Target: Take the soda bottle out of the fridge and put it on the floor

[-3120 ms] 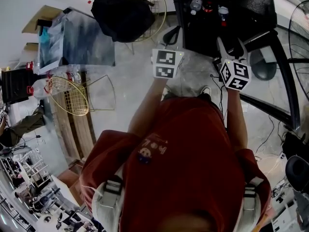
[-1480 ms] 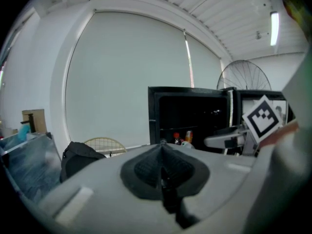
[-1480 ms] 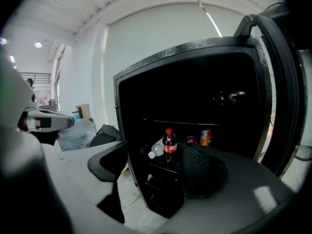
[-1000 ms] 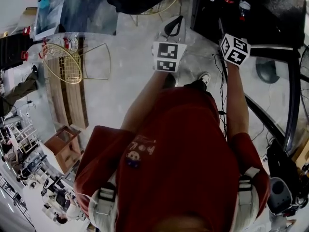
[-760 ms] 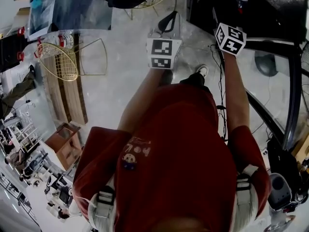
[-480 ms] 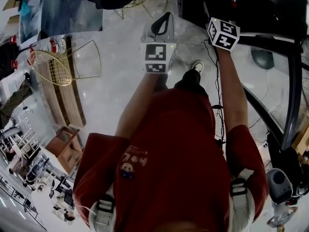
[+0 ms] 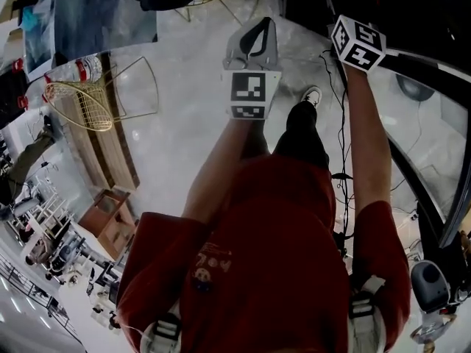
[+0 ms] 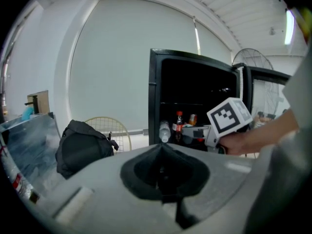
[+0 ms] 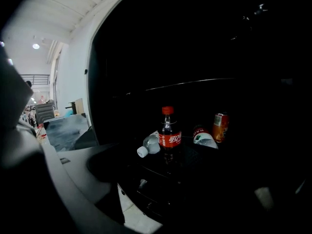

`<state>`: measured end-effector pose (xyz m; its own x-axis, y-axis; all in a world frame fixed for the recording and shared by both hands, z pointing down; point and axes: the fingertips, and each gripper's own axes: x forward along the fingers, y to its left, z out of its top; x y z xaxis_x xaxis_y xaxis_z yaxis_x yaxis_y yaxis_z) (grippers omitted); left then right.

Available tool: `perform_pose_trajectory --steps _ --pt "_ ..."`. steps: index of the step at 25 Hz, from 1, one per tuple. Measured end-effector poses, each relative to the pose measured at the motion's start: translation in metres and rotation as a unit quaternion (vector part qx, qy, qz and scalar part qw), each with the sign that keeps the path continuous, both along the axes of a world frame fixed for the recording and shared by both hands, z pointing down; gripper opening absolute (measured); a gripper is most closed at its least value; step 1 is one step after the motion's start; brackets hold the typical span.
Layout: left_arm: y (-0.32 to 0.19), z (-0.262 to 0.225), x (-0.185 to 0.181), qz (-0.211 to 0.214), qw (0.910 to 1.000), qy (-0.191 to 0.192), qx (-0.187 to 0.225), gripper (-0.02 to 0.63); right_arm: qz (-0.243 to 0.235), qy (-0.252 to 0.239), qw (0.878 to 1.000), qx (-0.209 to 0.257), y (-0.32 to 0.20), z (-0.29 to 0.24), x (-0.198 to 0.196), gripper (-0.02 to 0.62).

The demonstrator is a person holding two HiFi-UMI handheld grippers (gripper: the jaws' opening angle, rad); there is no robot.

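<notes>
The soda bottle (image 9: 169, 135), dark with a red cap and red label, stands upright on a shelf in the open black fridge (image 8: 195, 77). My right gripper (image 9: 170, 179) is open and points at it from a short way off, with nothing between its jaws. In the left gripper view the bottle (image 8: 179, 126) shows just beyond the right gripper (image 8: 191, 129). In the head view only the right marker cube (image 7: 358, 41) shows; the jaws are lost in the dark. My left gripper (image 7: 261, 24) (image 8: 161, 147) hangs shut and empty over the floor, left of the fridge.
On the shelf a clear water bottle (image 9: 150, 144) lies left of the soda, another bottle (image 9: 204, 136) lies to its right, and an orange can (image 9: 220, 127) stands behind. A black bag (image 8: 83, 147) rests on a wire chair (image 8: 109, 130). Cables (image 7: 338, 109) run across the pale floor.
Both grippers have sunk lower in front of the fridge. The fridge's inside has slid off the top of the head view. One of the person's legs now shows between the arms.
</notes>
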<state>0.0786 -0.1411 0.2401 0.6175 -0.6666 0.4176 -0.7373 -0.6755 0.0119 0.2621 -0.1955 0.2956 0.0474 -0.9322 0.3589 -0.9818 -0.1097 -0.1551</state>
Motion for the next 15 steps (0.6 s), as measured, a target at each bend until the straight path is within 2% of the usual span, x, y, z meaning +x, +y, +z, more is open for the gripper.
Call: perform_pose_trajectory --steps 15 --pt "-0.001 0.026 0.006 0.005 0.9997 -0.015 -0.017 0.0 0.027 -0.005 1.0 0.013 -0.062 0.017 0.028 0.339"
